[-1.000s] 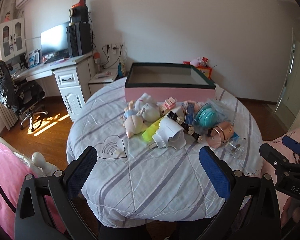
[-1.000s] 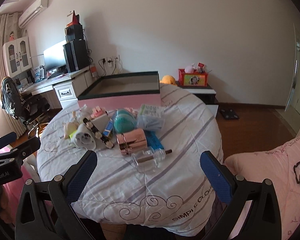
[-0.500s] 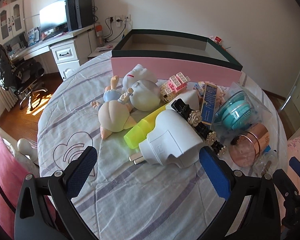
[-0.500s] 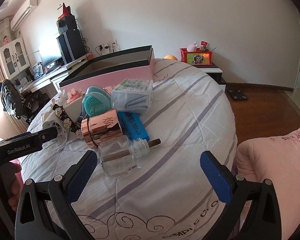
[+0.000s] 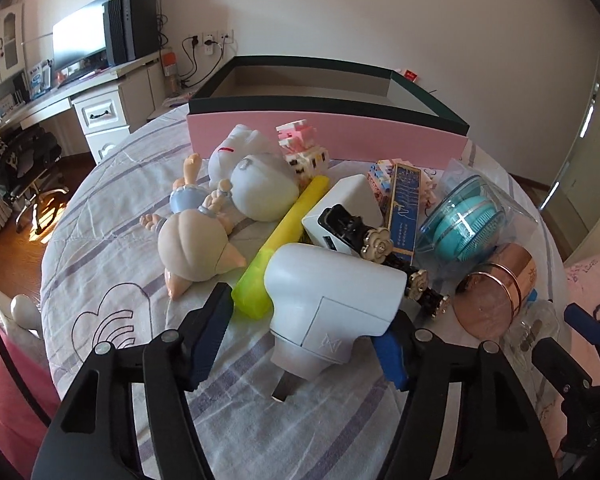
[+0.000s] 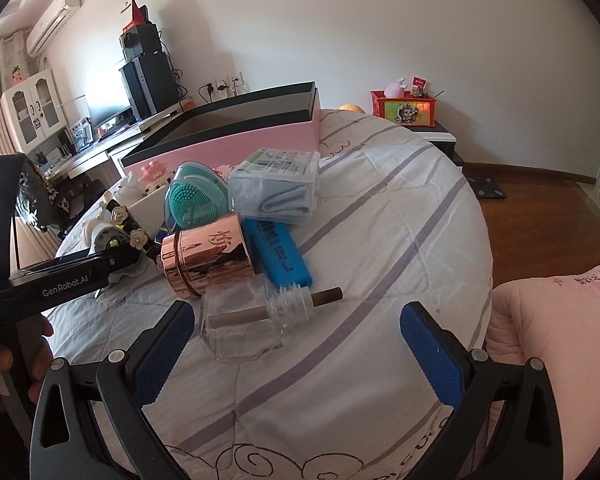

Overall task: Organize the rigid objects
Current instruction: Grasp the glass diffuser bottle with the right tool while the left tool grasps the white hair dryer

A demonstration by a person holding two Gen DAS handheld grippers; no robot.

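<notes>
A round table (image 5: 112, 240) covered with a white cloth striped in pale purple fills the middle of a bedroom. At the far left stand a white desk (image 5: 100, 100) with a monitor (image 5: 78, 46) and speakers, and a wooden floor shows around the table. Pink bedding (image 6: 556, 320) lies at the near right.

A pink box (image 5: 324, 136) with a dark rim sits open at the far side of the table, and the clutter lies just in front of it. From left to right there are one baby doll (image 5: 192, 240), one white plush toy (image 5: 256, 184), one yellow-green tube (image 5: 284, 240), one white plug adapter (image 5: 332, 304), one black strap with flower charms (image 5: 380, 240), one teal brush (image 5: 468, 224) in a clear pack, one rose-gold canister (image 6: 206, 254), one blue rectangular item (image 6: 278, 254), one packet of grey cloth (image 6: 276, 188) and one clear glass bottle (image 6: 244, 324) with a brown stick through its neck.

The left gripper (image 5: 300, 340) has its jaws spread on either side of the white plug adapter; the right pad looks to touch it, the left stands just clear. The right gripper (image 6: 296, 354) is spread wide and holds nothing, with the glass bottle lying between its fingers, nearer the left one.
</notes>
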